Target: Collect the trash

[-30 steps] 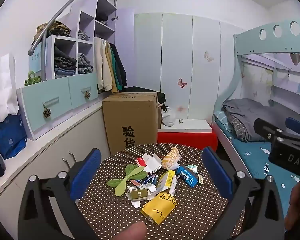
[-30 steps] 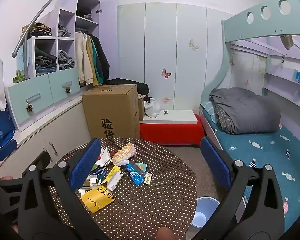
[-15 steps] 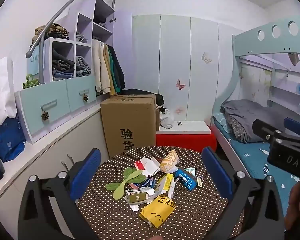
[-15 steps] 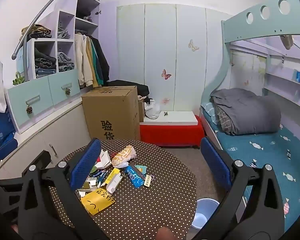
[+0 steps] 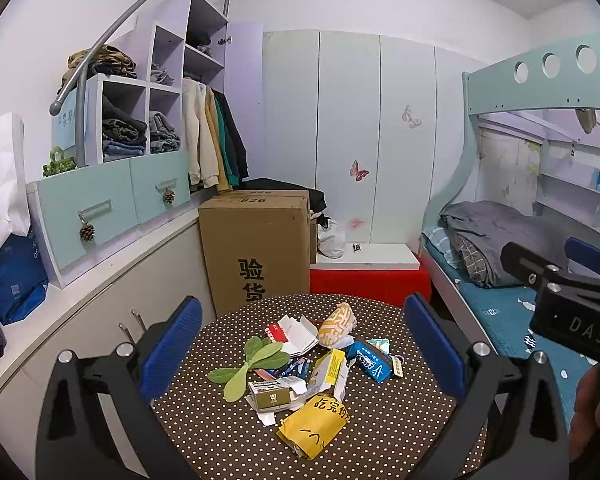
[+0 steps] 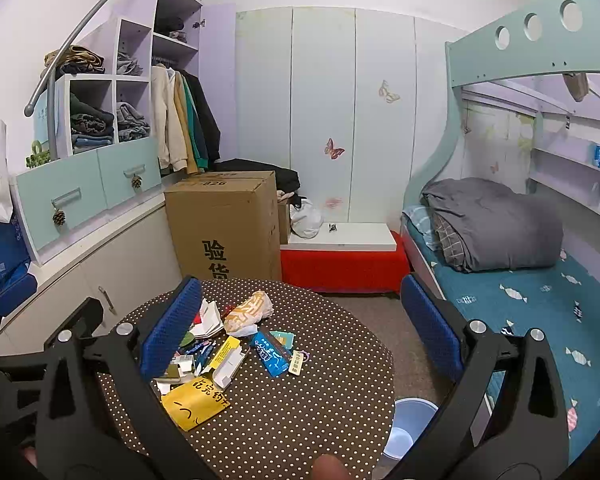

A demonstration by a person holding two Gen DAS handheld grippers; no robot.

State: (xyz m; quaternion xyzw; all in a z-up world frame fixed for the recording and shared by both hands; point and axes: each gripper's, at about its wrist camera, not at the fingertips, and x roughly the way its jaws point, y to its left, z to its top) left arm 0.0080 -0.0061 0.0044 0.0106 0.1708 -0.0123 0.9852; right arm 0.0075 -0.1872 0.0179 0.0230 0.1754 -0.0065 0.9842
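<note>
A heap of trash lies on a round brown polka-dot table [image 5: 380, 432] [image 6: 308, 420]: a yellow packet [image 5: 314, 426] [image 6: 194, 402], a blue wrapper [image 5: 370, 362] [image 6: 272, 352], a crumpled orange-white bag [image 5: 336, 320] [image 6: 248, 308], a small olive carton [image 5: 270, 394], white paper [image 5: 298, 330] and green leaf shapes [image 5: 252, 360]. My left gripper [image 5: 300, 350] is open and empty above the heap. My right gripper [image 6: 296, 334] is open and empty above the table, to the right of the heap. A light blue bin [image 6: 410, 424] stands on the floor by the table's right edge.
A tall cardboard box [image 5: 256, 248] [image 6: 224, 224] stands behind the table, next to a red bench with a white top [image 5: 366, 276] [image 6: 342, 258]. Low cabinets with drawers [image 5: 100, 208] run along the left. A bunk bed [image 6: 520, 280] is at the right.
Both grippers have risen and pulled back slightly; the trash heap sits lower and a little farther in both views. Nothing on the table moved.
</note>
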